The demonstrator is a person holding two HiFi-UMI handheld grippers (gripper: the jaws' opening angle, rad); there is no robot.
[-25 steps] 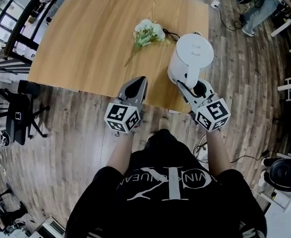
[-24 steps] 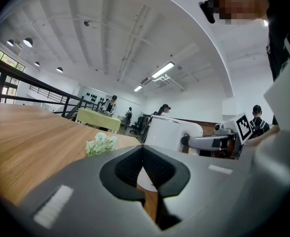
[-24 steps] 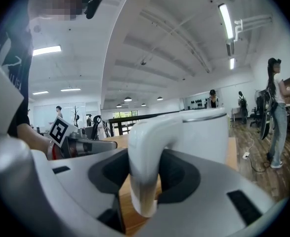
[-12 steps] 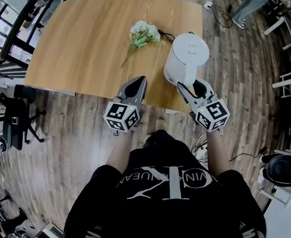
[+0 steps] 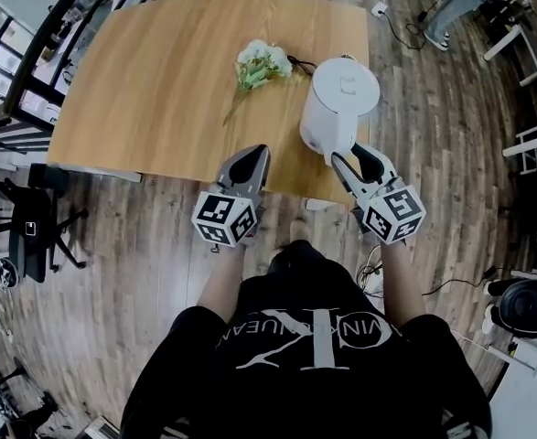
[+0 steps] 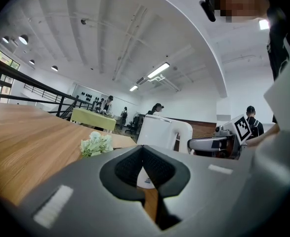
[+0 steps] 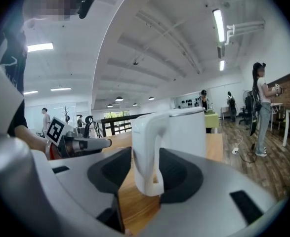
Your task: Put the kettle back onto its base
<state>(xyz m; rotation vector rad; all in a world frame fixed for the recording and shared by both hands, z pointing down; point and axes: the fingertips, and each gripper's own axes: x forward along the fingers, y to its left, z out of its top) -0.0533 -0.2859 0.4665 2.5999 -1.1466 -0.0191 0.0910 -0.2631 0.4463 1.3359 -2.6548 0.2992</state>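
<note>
Kettle [image 5: 343, 94], white with a flat round lid, is at the right part of the wooden table [image 5: 158, 80], close to the front edge and with its handle turned toward the person. Whether it rests on a base or is held just above the wood cannot be told from any view.

At the left, the left gripper [image 5: 255, 152] points forward with its tip just over the table's front edge. Its own view shows the two jaws brought together at the tip, with nothing between them. It is well apart from the kettle.

Further back and a little to the right, a small bunch of white flowers [image 5: 261, 62] with green stems lies flat on the tabletop. A thin dark cord [image 5: 302, 62] runs from beside the flowers toward the kettle's far side.

At the right, the right gripper [image 5: 349, 158] reaches over the front edge to the kettle. In the right gripper view the white handle [image 7: 145, 147] stands upright between the jaws, and a dark pad presses on each side of it. The kettle body rises just beyond the jaws.
</note>
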